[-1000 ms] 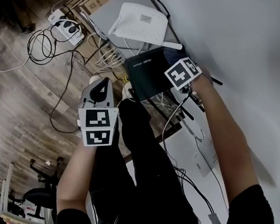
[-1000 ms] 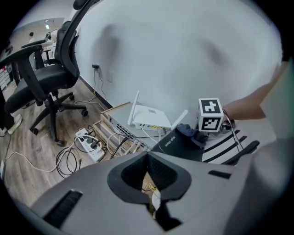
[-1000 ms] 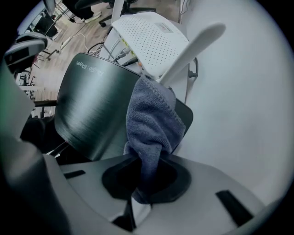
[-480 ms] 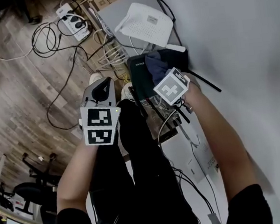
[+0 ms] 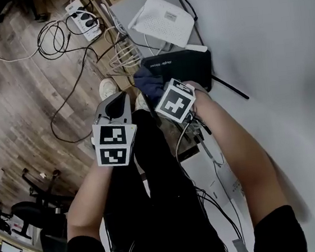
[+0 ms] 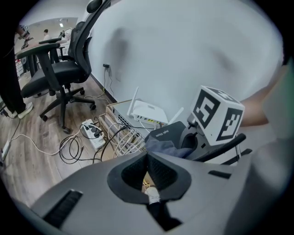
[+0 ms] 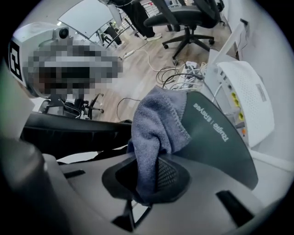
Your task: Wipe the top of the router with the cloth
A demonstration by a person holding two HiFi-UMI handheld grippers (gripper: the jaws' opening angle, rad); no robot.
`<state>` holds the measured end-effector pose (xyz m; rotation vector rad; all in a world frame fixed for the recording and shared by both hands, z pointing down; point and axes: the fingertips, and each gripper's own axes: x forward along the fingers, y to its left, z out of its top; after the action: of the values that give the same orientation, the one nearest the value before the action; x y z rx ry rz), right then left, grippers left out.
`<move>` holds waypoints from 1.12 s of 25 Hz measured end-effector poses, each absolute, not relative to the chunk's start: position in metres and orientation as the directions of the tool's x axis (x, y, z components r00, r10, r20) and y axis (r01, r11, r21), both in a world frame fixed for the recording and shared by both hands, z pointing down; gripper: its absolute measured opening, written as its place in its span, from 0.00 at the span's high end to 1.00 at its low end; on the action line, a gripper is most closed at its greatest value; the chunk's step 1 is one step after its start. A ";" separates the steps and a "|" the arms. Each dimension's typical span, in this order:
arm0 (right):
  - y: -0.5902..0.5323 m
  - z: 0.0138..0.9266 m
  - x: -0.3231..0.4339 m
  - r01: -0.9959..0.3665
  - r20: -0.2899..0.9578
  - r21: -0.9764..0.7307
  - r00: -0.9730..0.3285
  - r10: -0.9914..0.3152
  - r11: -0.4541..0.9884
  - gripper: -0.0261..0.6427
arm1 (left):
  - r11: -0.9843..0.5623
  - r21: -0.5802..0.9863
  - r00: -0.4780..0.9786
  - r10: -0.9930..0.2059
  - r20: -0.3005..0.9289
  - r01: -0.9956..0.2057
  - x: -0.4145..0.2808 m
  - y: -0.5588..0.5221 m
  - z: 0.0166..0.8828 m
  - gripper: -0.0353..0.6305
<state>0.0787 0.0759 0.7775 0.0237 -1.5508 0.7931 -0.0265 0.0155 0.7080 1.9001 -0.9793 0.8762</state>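
At the left, the left gripper [image 5: 116, 102] hangs over the person's legs [image 5: 157, 173], jaws pressed together on nothing, well apart from the work. Just right of it, the cloth [image 7: 158, 121] is bunched at the near left end of the router [image 7: 216, 137] and seems to lie on that edge of its dark top. The right gripper [image 7: 147, 176] has the cloth pinched fast between its jaws and is plainly the nearer one. From the cloth the router's top stretches away to the right, its long axis running toward the wall [image 5: 273, 53], with the white router [image 5: 162, 17] beyond; a wiping stroke would likely travel rightward along that length
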 end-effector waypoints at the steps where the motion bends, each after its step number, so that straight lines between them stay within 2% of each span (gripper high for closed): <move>1: 0.081 0.777 0.080 -0.455 0.878 -0.470 -0.152 0.454 0.757 0.92 | -0.371 0.339 0.458 -0.308 0.834 -0.865 -0.026 0.016 0.707 0.94; 6: 0.086 0.781 0.110 -0.517 0.854 -0.473 -0.070 0.515 0.714 0.92 | -0.357 0.331 0.451 -0.340 0.825 -0.874 -0.024 0.015 0.702 0.94; 11: 0.077 0.786 0.165 -0.662 0.822 -0.387 0.068 0.565 0.642 0.92 | -0.342 0.320 0.438 -0.362 0.823 -0.883 -0.025 0.014 0.698 0.94; 15: 0.078 0.792 0.212 -0.683 0.762 -0.288 0.260 0.593 0.671 0.92 | -0.324 0.321 0.433 -0.379 0.818 -0.890 -0.019 0.017 0.692 0.94; 18: 0.073 0.793 0.240 -0.640 0.753 -0.207 0.379 0.538 0.740 0.92 | -0.335 0.323 0.443 -0.387 0.809 -0.885 -0.010 0.018 0.685 0.94; 25: 0.070 0.793 0.260 -0.663 0.783 -0.100 0.407 0.469 0.742 0.92 | -0.335 0.319 0.440 -0.396 0.806 -0.886 -0.009 0.025 0.683 0.94; 28: 0.054 0.794 0.267 -0.584 0.808 0.004 0.480 0.341 0.812 0.92 | -0.325 0.311 0.428 -0.401 0.810 -0.893 -0.013 0.028 0.685 0.94</move>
<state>0.2669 0.0542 0.7942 0.2968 -0.9083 0.5742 -0.0133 0.0279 0.6847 1.9068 -1.0973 0.8039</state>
